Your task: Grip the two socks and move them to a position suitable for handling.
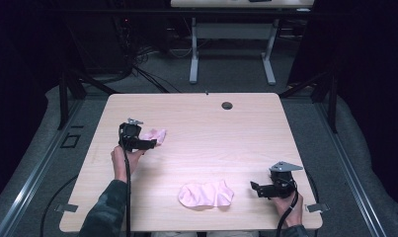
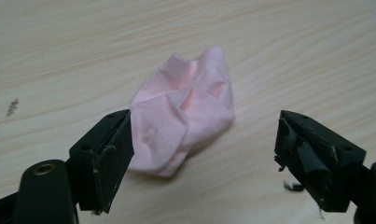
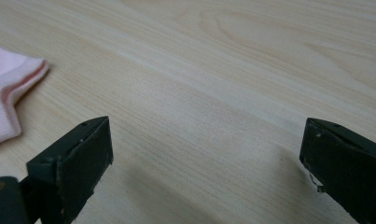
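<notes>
Wooden table (image 1: 196, 148): crumpled pink cloth (image 2: 183, 109) lies between the left gripper (image 2: 202, 154) fingers (spread, nothing pinched).

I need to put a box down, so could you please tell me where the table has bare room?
The far half of the table is bare between the crumpled pink cloth and the right edge, apart from the small hole. The middle strip is free too. It is crowded by the left gripper and along the near edge, with the flat pink cloth and right gripper.

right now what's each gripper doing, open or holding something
left gripper: open, holds nothing; crumpled pink cloth lies just ahead of it.
right gripper: open, nothing between its jaws.
</notes>
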A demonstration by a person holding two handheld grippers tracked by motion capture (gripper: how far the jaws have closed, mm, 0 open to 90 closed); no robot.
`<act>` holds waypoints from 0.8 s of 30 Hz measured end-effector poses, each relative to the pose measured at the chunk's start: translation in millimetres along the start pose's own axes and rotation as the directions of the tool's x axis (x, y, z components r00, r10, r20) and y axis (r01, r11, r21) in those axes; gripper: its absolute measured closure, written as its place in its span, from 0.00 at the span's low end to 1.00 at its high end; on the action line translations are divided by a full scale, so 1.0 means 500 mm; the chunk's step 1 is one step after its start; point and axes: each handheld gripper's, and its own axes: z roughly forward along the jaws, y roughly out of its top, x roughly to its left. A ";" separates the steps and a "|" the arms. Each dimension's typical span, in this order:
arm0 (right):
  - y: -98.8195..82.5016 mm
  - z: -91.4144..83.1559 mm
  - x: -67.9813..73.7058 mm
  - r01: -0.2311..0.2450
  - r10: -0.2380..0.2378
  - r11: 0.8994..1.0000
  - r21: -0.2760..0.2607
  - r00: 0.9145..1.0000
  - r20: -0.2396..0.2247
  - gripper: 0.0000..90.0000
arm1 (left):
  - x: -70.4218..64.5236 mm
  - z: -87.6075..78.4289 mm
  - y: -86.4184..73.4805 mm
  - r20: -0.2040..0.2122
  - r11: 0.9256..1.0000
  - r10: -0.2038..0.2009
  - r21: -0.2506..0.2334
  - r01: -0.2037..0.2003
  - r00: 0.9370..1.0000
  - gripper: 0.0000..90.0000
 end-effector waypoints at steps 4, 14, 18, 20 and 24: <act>-0.001 -0.002 0.000 -0.002 0.002 1.000 -0.001 1.000 -0.008 0.04 | 0.001 0.036 0.002 -0.028 1.000 -0.003 0.030 0.004 1.000 0.28; -0.001 0.001 0.005 0.016 -0.016 1.000 0.007 1.000 0.002 0.08 | 0.003 0.076 -0.007 -0.055 0.997 -0.011 0.075 0.016 0.998 0.51; -0.001 0.001 0.007 0.025 -0.025 1.000 0.019 1.000 0.004 0.10 | 0.006 0.076 -0.008 -0.074 0.997 0.007 0.074 -0.001 0.997 0.65; -0.001 0.002 0.007 0.023 -0.023 1.000 0.019 1.000 0.002 0.10 | 0.009 0.075 -0.009 -0.083 0.997 0.008 0.071 -0.002 0.997 0.73; -0.002 0.001 0.006 0.019 -0.019 1.000 0.010 1.000 -0.002 0.10 | 0.015 0.075 -0.011 -0.092 0.998 0.007 0.061 -0.002 0.996 0.85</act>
